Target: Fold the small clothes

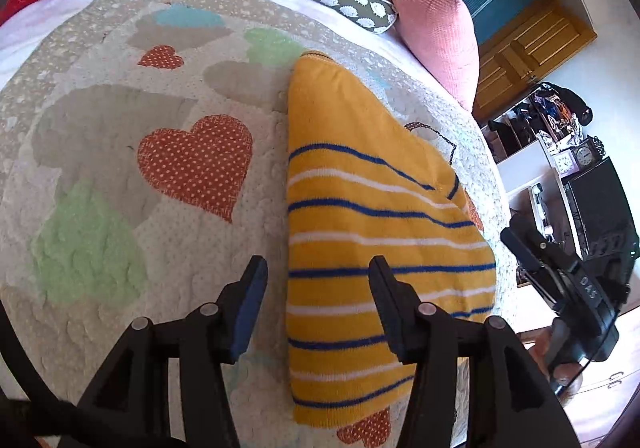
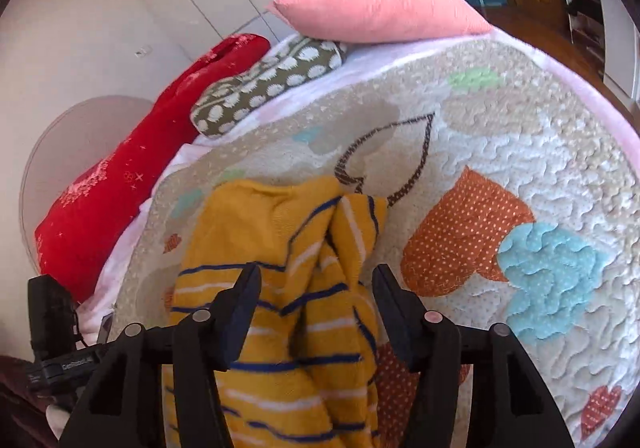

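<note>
Left wrist: my left gripper [image 1: 318,268] gapes above the yellow striped garment [image 1: 372,216] (quilt [image 1: 120,248] beneath); right gripper [image 2: 316,276] likewise, holding nothing.

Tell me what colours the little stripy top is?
The top is mustard yellow with blue and white stripes, clearest in the left wrist view.

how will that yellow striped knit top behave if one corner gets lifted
The yellow striped top would probably go limp and drape: it bunches into soft folds in the right wrist view. Likely light, being thin knit. It may drag on the textured quilt.

Both grippers — left gripper [image 1: 318,302], right gripper [image 2: 316,308] — fingers apart
</note>
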A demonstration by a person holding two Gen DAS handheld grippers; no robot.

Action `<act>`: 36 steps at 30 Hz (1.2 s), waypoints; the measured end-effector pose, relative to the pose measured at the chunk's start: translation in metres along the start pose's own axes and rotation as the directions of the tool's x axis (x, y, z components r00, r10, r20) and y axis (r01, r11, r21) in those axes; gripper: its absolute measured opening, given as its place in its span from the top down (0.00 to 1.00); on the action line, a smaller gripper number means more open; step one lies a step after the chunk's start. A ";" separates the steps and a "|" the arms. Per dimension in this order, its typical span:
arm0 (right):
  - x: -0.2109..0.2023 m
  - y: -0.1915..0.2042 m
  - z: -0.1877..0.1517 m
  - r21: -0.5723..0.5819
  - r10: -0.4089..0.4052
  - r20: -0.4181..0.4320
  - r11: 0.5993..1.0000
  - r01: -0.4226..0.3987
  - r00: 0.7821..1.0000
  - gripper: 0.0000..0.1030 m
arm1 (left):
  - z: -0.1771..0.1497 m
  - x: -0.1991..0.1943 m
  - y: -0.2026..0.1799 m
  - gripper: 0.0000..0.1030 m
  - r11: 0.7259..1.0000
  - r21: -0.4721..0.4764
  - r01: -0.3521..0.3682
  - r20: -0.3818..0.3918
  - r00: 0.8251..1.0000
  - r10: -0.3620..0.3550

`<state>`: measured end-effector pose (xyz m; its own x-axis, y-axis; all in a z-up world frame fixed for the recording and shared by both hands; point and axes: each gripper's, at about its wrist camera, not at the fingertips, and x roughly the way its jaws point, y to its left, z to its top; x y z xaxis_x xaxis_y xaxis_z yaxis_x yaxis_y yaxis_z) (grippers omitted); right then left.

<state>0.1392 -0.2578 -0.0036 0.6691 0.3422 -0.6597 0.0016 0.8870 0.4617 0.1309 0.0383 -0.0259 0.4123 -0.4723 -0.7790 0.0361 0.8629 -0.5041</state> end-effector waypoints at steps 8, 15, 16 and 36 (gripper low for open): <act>0.008 0.025 -0.048 -0.062 0.024 -0.077 0.998 -0.029 0.997 0.58 | -0.056 0.021 -0.003 0.45 1.000 0.001 -0.014 -0.053 0.999 0.014; -0.014 0.005 -0.064 -0.006 -0.006 -0.031 1.000 0.006 1.000 0.52 | -0.071 -0.025 -0.012 0.45 0.994 0.066 -0.090 0.078 0.993 0.085; -0.026 0.005 -0.069 -0.002 -0.010 -0.004 1.000 0.010 1.000 0.50 | -0.076 -0.037 -0.015 0.45 0.989 0.072 -0.131 0.128 0.984 0.121; -0.107 0.043 -0.138 -0.050 -0.091 0.163 0.994 0.101 0.982 0.32 | -0.132 -0.163 -0.074 0.05 0.826 0.043 -0.561 0.662 0.635 0.397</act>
<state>-0.0344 -0.2133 0.0049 0.7782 0.2046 -0.5937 0.0318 0.9314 0.3626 -0.0593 0.0277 0.0890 0.8791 0.1619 -0.4482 -0.1629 0.9860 0.0367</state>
